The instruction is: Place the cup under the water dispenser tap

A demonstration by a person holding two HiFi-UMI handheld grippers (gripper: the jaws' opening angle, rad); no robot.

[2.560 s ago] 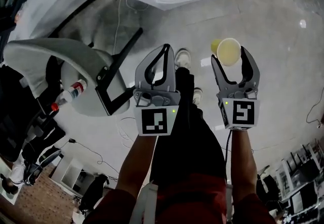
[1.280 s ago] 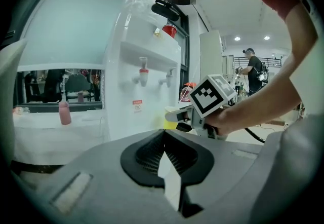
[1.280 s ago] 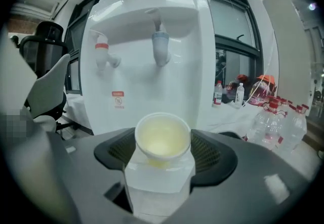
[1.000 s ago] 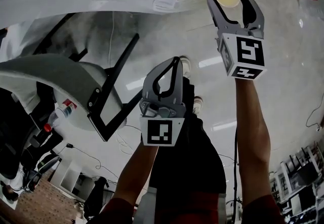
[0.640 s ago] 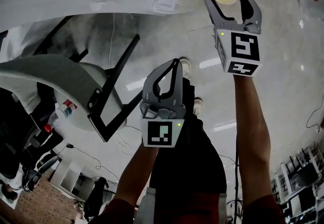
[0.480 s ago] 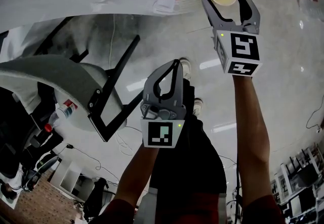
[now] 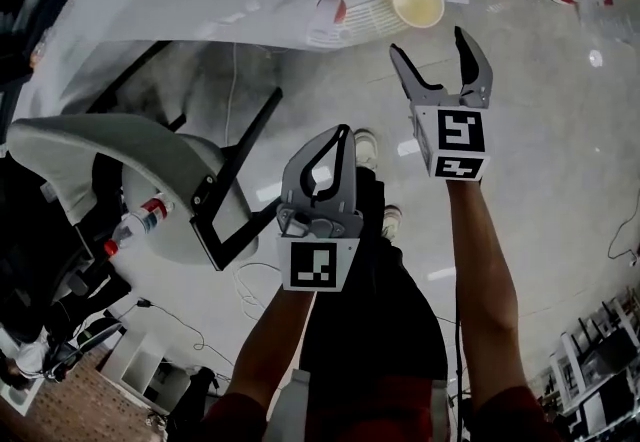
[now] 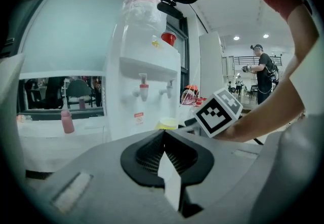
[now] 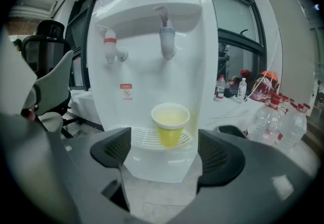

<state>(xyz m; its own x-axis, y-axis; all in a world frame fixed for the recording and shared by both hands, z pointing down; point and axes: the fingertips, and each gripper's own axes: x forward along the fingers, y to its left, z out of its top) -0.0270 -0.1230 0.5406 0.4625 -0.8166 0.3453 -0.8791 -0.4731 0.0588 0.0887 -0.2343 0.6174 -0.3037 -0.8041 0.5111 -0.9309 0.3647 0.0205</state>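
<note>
The water dispenser (image 9: 152, 66) fills the right gripper view, its drip tray (image 9: 142, 139) low at six o'clock. The right gripper (image 7: 430, 55) is empty, its jaws opening wide with nothing between the pads. The left gripper (image 7: 340, 135) hangs closed on nothing. The cup (image 9: 170, 124) stands free on the tray at twelve o'clock of the right gripper, directly below the grey tap (image 9: 166, 40). The placing looks done; only drawing clear seems left.
</note>
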